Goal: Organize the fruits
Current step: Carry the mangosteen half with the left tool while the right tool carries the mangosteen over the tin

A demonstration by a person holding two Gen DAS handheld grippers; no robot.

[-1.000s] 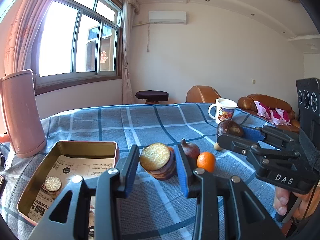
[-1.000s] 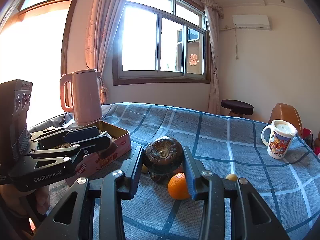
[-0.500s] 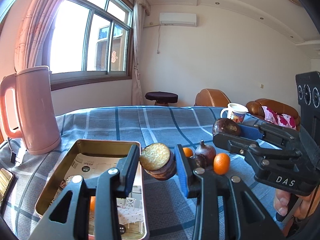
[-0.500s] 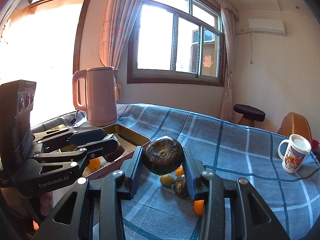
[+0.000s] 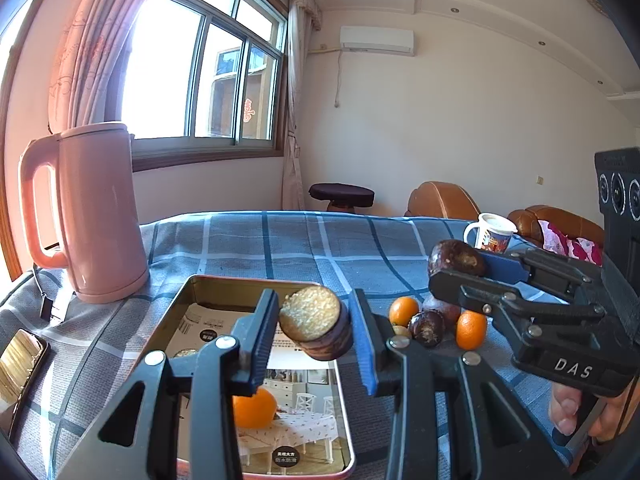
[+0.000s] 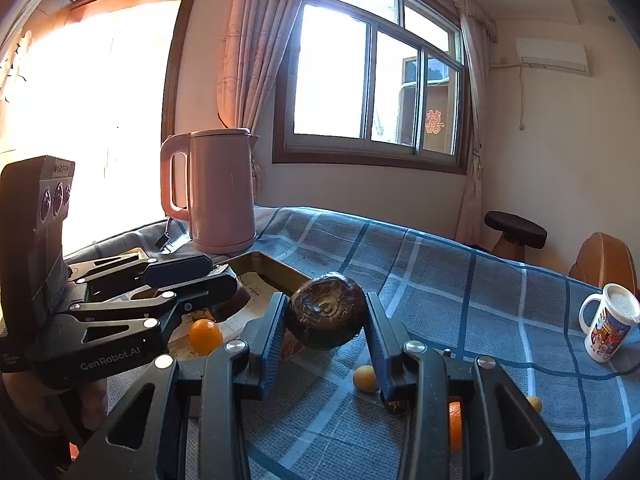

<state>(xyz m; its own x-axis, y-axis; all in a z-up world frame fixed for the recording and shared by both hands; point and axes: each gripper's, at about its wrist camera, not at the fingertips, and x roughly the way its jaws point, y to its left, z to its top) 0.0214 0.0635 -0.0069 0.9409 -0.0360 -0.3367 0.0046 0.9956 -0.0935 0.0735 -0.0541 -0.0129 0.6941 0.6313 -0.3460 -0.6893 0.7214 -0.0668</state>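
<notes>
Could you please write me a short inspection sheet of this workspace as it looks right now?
Surface: blue checked cloth over the table.
Job's things: open tin holding an orange; loose fruits on the cloth beside it.
Clutter: pink kettle, mug, phone.
Grippers: left tongs shut on a cut dark fruit above the tin; right tongs shut on a whole dark fruit.
Cables: kettle cord on the cloth.
Surroundings: window, stool, brown sofa.
</notes>
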